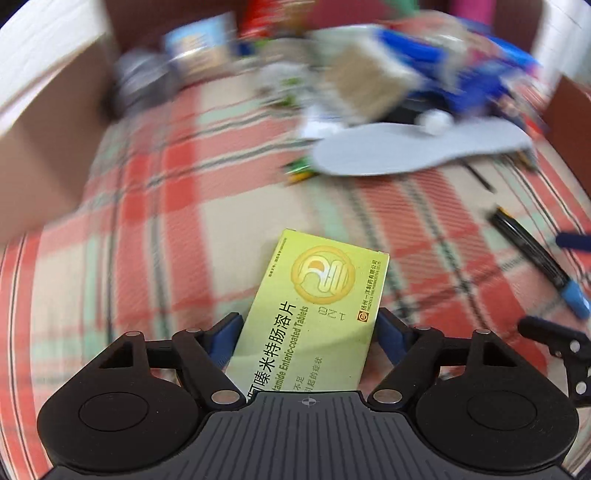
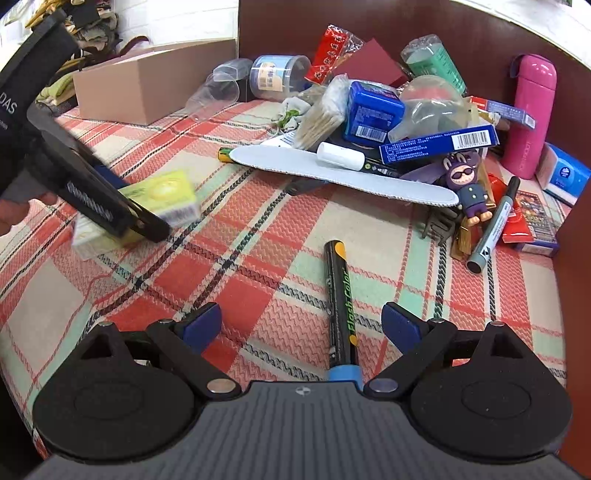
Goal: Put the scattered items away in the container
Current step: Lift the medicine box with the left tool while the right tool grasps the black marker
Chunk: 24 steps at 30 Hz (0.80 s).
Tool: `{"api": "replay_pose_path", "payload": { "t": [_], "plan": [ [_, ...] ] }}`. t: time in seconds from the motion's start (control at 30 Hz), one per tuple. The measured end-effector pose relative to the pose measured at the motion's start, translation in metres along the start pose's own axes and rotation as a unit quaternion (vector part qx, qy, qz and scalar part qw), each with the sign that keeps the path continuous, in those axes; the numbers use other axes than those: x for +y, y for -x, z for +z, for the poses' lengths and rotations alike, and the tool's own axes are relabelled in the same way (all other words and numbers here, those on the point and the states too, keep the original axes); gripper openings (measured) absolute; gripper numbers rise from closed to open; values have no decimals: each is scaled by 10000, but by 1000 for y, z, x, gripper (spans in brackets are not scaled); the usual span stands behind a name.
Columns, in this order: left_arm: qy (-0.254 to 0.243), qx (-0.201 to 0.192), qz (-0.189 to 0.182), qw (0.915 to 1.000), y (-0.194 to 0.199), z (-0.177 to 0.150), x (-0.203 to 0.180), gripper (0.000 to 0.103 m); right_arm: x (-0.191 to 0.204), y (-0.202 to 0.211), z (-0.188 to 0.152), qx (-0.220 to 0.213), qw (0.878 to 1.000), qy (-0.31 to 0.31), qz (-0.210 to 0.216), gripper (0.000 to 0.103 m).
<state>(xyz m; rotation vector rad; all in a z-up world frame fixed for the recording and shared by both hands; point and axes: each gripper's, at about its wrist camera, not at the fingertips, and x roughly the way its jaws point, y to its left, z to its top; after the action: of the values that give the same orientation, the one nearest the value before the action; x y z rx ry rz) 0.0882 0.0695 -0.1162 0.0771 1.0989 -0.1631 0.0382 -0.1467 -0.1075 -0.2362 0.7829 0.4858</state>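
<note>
My left gripper (image 1: pixel 308 326) is shut on a yellow-green medicine box (image 1: pixel 317 295); both blue pads press on its long sides. From the right wrist view, that gripper (image 2: pixel 110 210) and the box (image 2: pixel 166 195) sit blurred at the left, just over the plaid cloth. My right gripper (image 2: pixel 303 325) stands open low over the cloth. Between its fingers lies a black marker (image 2: pixel 340 295) with a blue cap, untouched by the pads. A brown cardboard box (image 2: pixel 147 88) stands open at the back left, and its wall (image 1: pixel 40 147) shows at the left of the left wrist view.
A heap of items fills the back right: a grey insole (image 2: pixel 332 170), a blue carton (image 2: pixel 439 142), a pink flask (image 2: pixel 532 110), a purple figurine (image 2: pixel 469 184), a grey marker (image 2: pixel 495 229) and clear cups (image 2: pixel 218 88). A dark brown wall (image 2: pixel 406 22) closes the back and right.
</note>
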Motion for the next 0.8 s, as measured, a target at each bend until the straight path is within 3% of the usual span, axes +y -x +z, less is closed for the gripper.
{"api": "replay_pose_path", "payload": {
  "t": [0.07, 0.33, 0.4, 0.5, 0.57, 0.8],
  "plan": [
    [62, 80, -145, 9998, 5, -5, 7, 87, 0, -3, 2, 45, 10000, -52, 4, 94],
    [-320, 163, -78, 9993, 9, -16, 7, 91, -10, -13, 2, 294, 9983, -511, -38, 83],
    [-327, 134, -52, 9994, 9, -15, 7, 76, -10, -12, 3, 257, 9982, -549, -20, 72],
    [-300, 100, -18, 9995, 14, -15, 9, 72, -11, -9, 5, 210, 9981, -580, 31, 49],
    [-267, 114, -16, 9996, 15, -16, 14, 72, -12, -8, 5, 223, 9980, -582, 70, 39],
    [-449, 137, 27, 9989, 13, -21, 15, 85, -19, -12, 9, 343, 9969, -698, 90, 38]
  ]
}}
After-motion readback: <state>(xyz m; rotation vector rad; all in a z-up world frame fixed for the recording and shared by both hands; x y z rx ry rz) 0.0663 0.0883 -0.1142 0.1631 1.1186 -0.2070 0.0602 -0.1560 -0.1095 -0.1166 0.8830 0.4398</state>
